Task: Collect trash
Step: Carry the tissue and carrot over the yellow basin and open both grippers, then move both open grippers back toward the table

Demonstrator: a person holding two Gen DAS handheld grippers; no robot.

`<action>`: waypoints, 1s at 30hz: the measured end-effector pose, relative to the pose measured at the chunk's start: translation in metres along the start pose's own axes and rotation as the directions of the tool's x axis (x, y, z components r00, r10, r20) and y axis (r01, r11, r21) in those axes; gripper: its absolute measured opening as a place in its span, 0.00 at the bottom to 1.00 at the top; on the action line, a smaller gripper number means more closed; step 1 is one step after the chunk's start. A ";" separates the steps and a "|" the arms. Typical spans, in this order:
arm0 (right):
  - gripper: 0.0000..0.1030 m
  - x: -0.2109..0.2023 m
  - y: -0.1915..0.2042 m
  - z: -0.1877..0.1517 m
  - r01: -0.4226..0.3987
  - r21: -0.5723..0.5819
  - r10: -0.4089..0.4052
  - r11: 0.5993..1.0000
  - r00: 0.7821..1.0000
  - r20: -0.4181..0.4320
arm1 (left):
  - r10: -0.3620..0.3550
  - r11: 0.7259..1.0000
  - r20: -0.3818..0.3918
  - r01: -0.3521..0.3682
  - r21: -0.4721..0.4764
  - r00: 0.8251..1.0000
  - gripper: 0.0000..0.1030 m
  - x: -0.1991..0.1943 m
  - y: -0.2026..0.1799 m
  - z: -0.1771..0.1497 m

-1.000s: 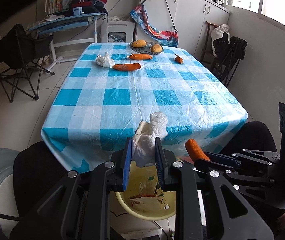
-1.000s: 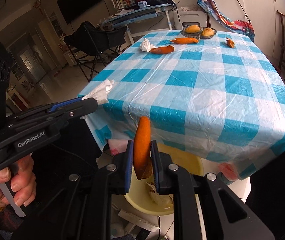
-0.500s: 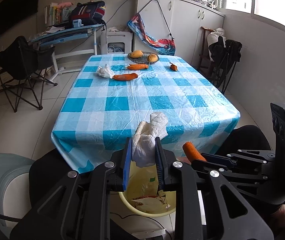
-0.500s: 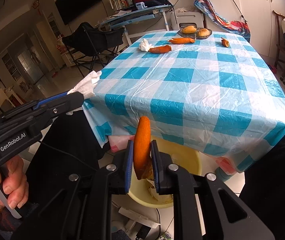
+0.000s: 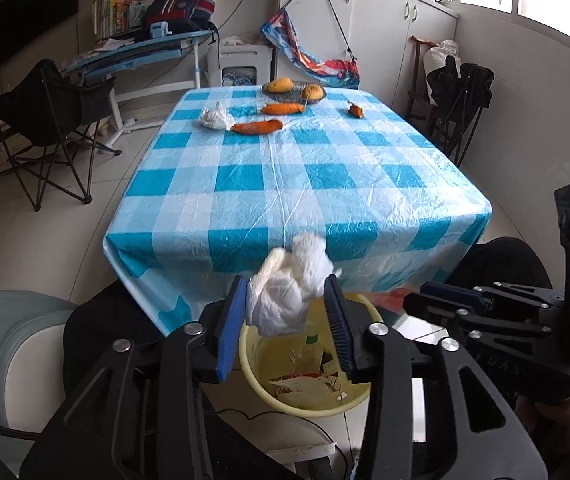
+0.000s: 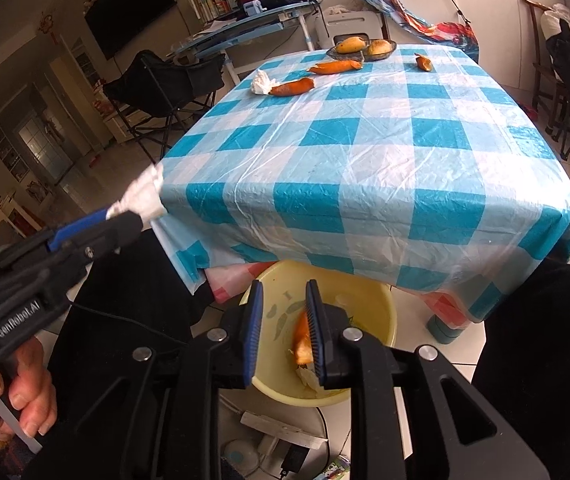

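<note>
While both grippers hang past the table edge (image 5: 297, 248), the left gripper (image 5: 285, 312) has just been opening around the white tissue wad (image 5: 289, 292); the right gripper (image 6: 283, 332) has parted too, its orange peel (image 6: 303, 340) dropping (blurred) into the yellow bin (image 6: 381, 312) below.

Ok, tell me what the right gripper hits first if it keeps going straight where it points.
Most likely the yellow bin on the floor. The right gripper, jaws just opening, aims down into it, with the orange peel beyond its fingers, apparently dropping into the bin. Depth is hard to judge, but nothing else appears to lie between.
</note>
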State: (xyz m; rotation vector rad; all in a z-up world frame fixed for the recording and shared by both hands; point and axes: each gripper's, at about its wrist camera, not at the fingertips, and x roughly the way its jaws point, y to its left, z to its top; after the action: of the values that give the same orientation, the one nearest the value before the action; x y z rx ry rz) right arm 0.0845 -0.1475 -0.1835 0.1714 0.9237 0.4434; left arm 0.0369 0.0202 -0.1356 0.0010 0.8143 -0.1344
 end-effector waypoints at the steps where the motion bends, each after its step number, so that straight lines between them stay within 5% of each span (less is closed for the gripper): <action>1: 0.29 -0.001 -0.003 -0.001 -0.005 0.017 0.005 1.000 1.000 0.002 | 0.008 1.000 -0.002 -0.008 -0.006 1.000 0.47 0.000 0.001 -0.002; 5: 0.43 -0.004 -0.014 -0.004 -0.026 0.086 0.025 0.996 1.000 0.011 | 0.049 0.999 0.065 -0.048 -0.014 0.997 0.71 -0.016 0.002 -0.002; 8: 0.52 -0.009 -0.019 -0.005 -0.026 0.123 0.023 0.992 0.999 0.025 | 0.082 0.996 0.132 -0.079 -0.029 0.988 0.80 -0.030 0.004 0.001; 17: 0.68 -0.016 -0.024 -0.005 0.009 0.152 -0.016 0.988 0.999 0.043 | 0.149 0.989 0.250 -0.139 -0.057 0.957 0.87 -0.054 0.004 0.003; 30: 0.73 -0.017 -0.028 -0.005 0.026 0.165 -0.034 0.986 0.998 0.044 | 0.152 0.988 0.250 -0.145 -0.049 0.956 0.90 -0.056 0.001 0.001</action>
State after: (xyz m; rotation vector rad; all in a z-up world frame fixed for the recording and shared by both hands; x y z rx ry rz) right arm 0.0800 -0.1799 -0.1828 0.3163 0.9154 0.3339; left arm -0.0005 0.0281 -0.0948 0.0162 0.5579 0.0205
